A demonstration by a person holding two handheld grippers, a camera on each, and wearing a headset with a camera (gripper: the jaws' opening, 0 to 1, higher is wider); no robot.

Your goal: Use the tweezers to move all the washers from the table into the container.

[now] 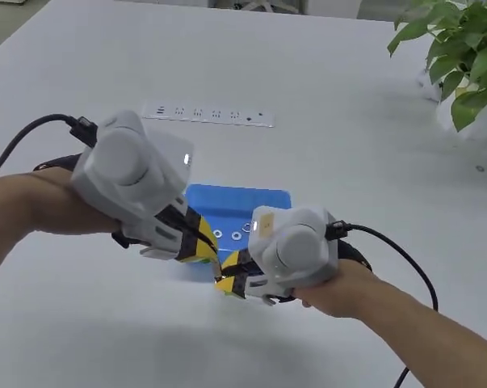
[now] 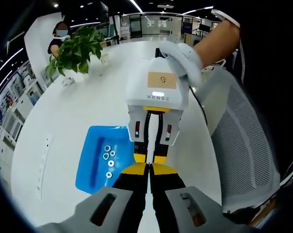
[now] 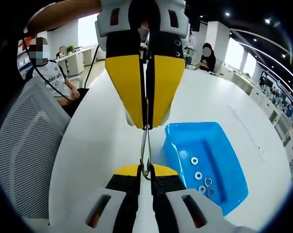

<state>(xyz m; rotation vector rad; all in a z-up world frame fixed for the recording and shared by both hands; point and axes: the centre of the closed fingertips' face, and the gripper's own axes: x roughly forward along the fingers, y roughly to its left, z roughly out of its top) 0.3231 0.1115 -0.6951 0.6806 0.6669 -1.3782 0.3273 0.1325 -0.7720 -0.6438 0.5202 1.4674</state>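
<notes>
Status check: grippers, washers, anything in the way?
Left gripper and right gripper both shut on the tweezers, tip to tip. Several washers lie in the blue container. Power strip sits farther back, apart.

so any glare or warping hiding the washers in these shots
Head view: soft even light, the washers small but visible. Left gripper view: fisheye bends the table, washers crisp in the blue container. Right gripper view: tweezers sharp, no glare on them.
</notes>
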